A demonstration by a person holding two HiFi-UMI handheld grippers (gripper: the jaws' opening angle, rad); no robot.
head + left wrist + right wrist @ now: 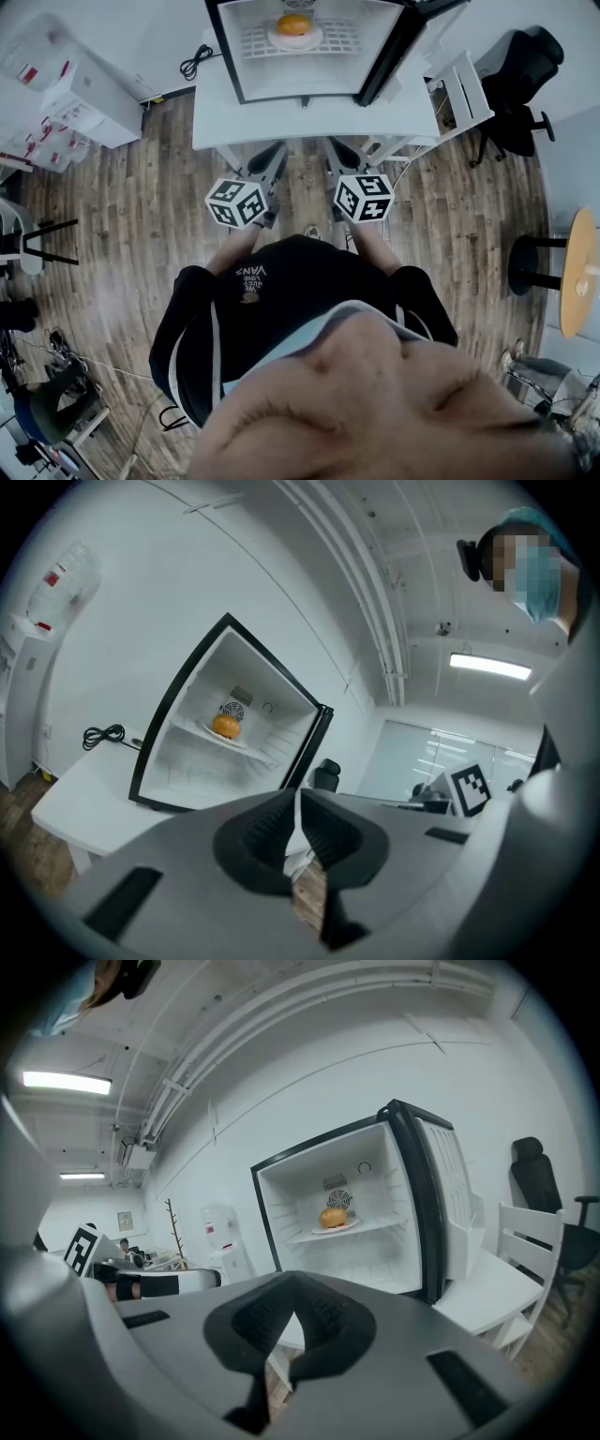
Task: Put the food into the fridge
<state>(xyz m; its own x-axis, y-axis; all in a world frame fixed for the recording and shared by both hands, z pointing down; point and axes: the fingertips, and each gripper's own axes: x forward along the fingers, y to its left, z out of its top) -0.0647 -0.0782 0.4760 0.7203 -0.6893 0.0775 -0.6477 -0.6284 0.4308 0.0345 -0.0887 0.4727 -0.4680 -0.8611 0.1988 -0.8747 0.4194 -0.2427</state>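
A small fridge (225, 56) stands open on a white table (216, 117), its door (389, 56) swung to the right. On its wire shelf, a white plate carries the round orange food (294, 24). That food also shows in the left gripper view (225, 726) and the right gripper view (333, 1217). My left gripper (272, 150) and right gripper (335, 145) hang side by side over the floor, short of the table's front edge. Both point toward the fridge. Each has its jaws shut with nothing between them, the left gripper (297, 803) and the right gripper (295, 1297) alike.
A white slatted chair (464, 89) stands to the right of the table and a black office chair (520, 70) beyond it. A water dispenser (70, 80) sits far left. A black cable (195, 64) lies on the table's left end. A round wooden table (581, 272) is at the right.
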